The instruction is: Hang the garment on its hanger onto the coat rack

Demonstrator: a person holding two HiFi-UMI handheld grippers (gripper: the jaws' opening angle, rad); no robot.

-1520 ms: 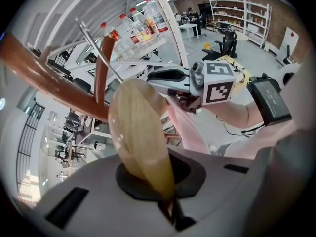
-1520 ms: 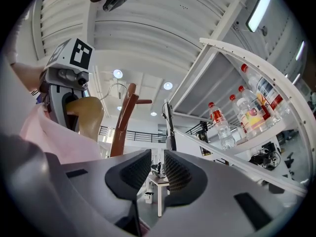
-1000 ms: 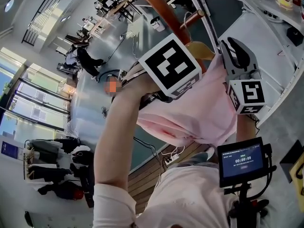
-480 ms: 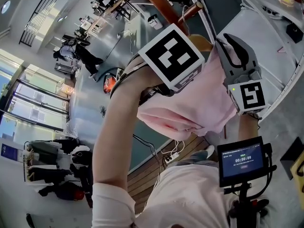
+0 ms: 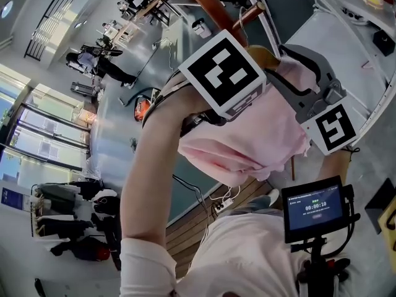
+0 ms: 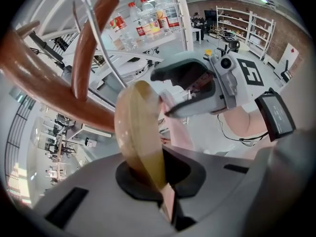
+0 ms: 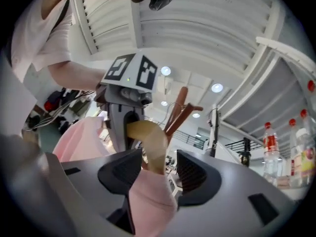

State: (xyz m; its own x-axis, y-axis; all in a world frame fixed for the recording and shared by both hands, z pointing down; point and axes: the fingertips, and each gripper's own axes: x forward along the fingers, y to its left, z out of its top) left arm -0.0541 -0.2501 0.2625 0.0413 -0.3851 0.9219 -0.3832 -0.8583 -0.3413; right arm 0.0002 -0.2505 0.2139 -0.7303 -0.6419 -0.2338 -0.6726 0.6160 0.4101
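the left gripper [image 6: 160,179] has its jaws clenched on one arm of a pale wooden hanger [image 6: 140,132], with a thin fold of pink garment [image 5: 247,141] caught at the same spot; the hanger arm rises out of the closed jaws and curves up and away. the right gripper [image 7: 158,174] has its jaws opening, and the other arm of the hanger stands in the gap between them with pink cloth draped over it. the dark ribbed pads are apart, and the one on the right of its view is clear of the wood and cloth. in the head view the two grippers are raised side by side overhead, each with its black and white marker cube [image 5: 226,73], and the garment hangs bunched below and between them, its loose lower edge well under the jaws. above the hanger, its thin metal hook [image 6: 98,38] runs up just beside a reddish brown peg [image 6: 91,38] of the coat rack [image 6: 44,83]; whether the hook rests on the peg cannot be told. the rack's thick main pole slants across behind the hanger. a bare arm [image 5: 154,184] reaches up to the left gripper, a small dark screen [image 5: 314,208] sits low at the right, and bottles [image 6: 148,16] stand on a white shelf beyond the rack.
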